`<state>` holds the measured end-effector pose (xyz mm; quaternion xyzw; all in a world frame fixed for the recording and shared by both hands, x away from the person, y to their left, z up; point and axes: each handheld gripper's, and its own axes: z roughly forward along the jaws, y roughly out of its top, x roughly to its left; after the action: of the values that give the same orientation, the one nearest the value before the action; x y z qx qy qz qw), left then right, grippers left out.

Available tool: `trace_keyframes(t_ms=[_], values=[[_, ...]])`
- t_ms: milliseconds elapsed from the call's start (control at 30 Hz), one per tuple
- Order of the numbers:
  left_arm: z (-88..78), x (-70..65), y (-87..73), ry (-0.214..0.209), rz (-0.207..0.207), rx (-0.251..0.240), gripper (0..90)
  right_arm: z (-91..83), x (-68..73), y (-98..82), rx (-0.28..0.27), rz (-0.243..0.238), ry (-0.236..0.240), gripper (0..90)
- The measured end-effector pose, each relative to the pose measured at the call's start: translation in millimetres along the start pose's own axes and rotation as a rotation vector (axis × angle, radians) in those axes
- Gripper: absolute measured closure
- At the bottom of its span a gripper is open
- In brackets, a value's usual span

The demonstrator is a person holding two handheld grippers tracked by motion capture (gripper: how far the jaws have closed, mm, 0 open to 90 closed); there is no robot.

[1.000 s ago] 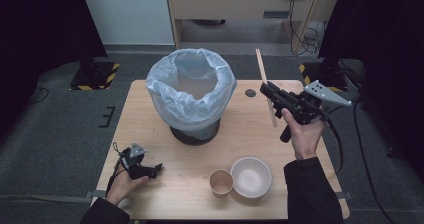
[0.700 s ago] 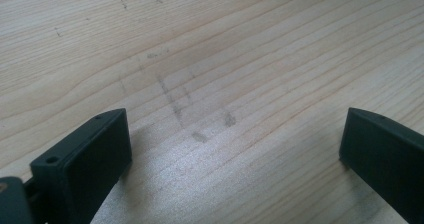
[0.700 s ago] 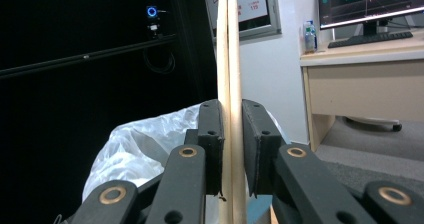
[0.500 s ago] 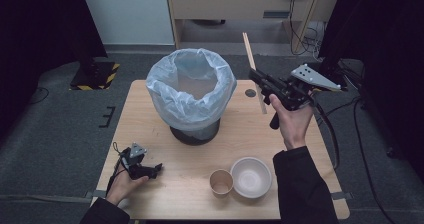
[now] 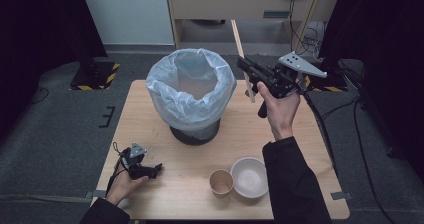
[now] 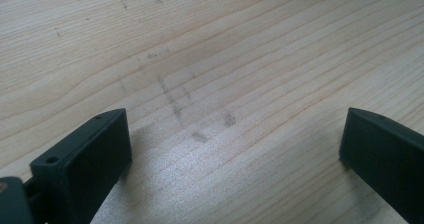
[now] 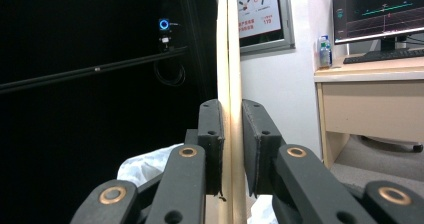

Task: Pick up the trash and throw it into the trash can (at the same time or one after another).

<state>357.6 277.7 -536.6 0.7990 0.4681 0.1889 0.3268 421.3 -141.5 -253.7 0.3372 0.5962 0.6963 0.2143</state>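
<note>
At three o'clock from the bin (image 5: 191,91), a pair of chopsticks (image 5: 242,54) is clamped upright by the right gripper (image 5: 248,69), raised above the table (image 5: 150,134). At seven o'clock, the left gripper (image 5: 156,168) is rested wide open, nothing held.

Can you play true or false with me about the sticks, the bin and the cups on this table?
1. The right gripper is clamped on wooden chopsticks. True.
2. The bin has a black bag in it. False: the bag is pale blue-white.
3. The left gripper holds the paper cup. False: its jaws stand open over bare table.
4. The bowl sits right beside the paper cup. True.
</note>
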Motion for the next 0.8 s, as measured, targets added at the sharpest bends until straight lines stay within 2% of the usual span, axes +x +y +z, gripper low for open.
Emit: trace_keyframes(t_ms=[200, 300, 500, 800], values=[[0.0, 0.0, 0.0, 0.000, 0.000, 0.000, 0.0, 6.2, -5.5, 1.2, -0.009, 0.010, -0.006, 80.2], [0.0, 0.0, 0.0, 0.000, 0.000, 0.000, 0.0, 8.7, -6.4, 3.5, -0.010, -0.006, -0.009, 80.2], [0.0, 0.0, 0.0, 0.000, 0.000, 0.000, 0.0, 15.9, -2.8, 11.6, -0.023, -0.014, 0.011, 80.2], [0.0, 0.0, 0.0, 0.000, 0.000, 0.000, 0.0, 34.1, 3.8, 20.3, -0.009, -0.042, 0.019, 80.2]])
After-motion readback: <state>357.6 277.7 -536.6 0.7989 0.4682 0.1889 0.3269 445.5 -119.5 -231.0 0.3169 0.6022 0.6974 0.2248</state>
